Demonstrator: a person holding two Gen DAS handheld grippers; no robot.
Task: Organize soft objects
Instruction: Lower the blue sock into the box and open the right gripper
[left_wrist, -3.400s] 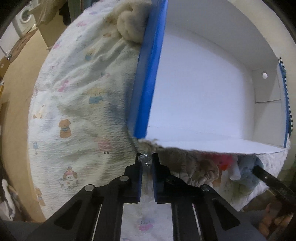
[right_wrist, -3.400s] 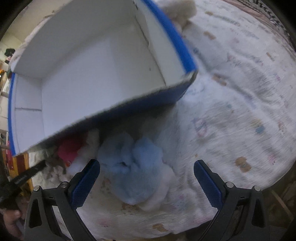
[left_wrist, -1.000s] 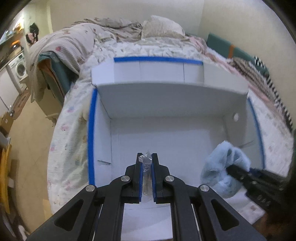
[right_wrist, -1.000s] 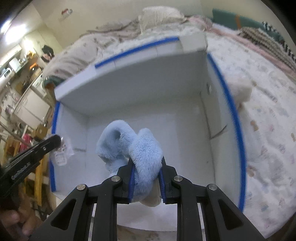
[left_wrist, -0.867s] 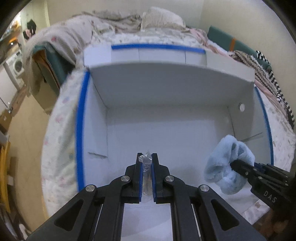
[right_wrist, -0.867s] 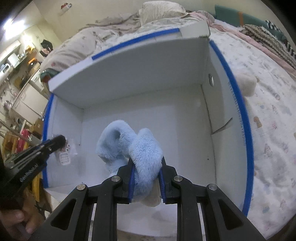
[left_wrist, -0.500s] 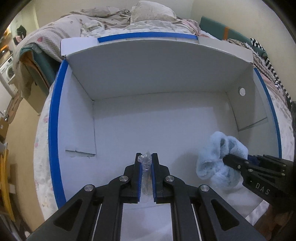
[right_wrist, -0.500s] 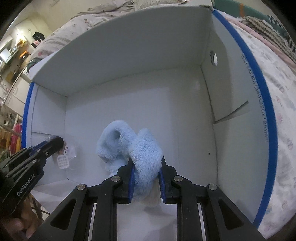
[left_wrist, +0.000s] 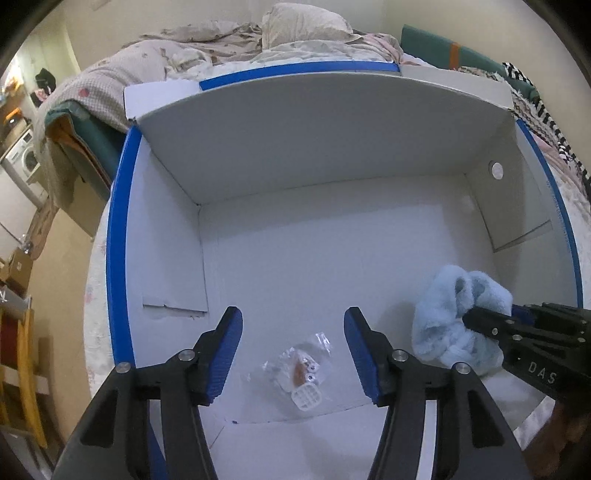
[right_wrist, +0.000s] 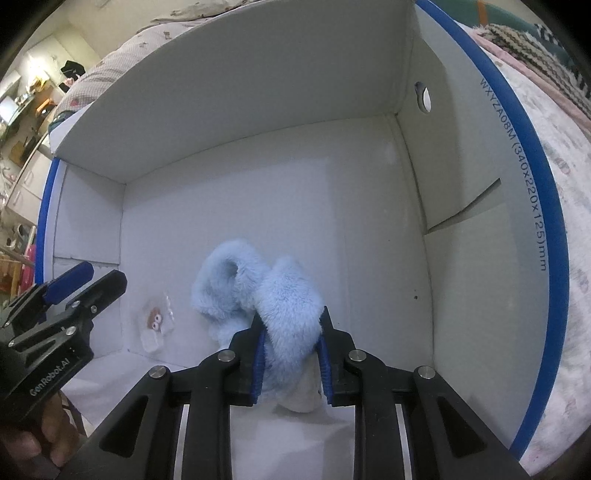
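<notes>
A white box with blue rim (left_wrist: 118, 236) (right_wrist: 532, 206) lies open on a bed. My left gripper (left_wrist: 293, 343) is open inside the box, just above a small clear plastic bag with a small toy (left_wrist: 301, 373) that lies on the box floor. The bag also shows in the right wrist view (right_wrist: 157, 325), beside the left gripper (right_wrist: 88, 280). My right gripper (right_wrist: 290, 332) is shut on a fluffy light-blue plush (right_wrist: 258, 295) and holds it low inside the box, at the right in the left wrist view (left_wrist: 454, 325).
The bed carries a rumpled quilt and pillow (left_wrist: 303, 26) behind the box. A patterned sheet (right_wrist: 569, 155) lies right of the box. A washing machine (left_wrist: 26, 158) and floor lie far left.
My left gripper opened and dropped the small plastic bag onto the box floor. Both grippers moved lower into the box. The right gripper still holds the blue plush.
</notes>
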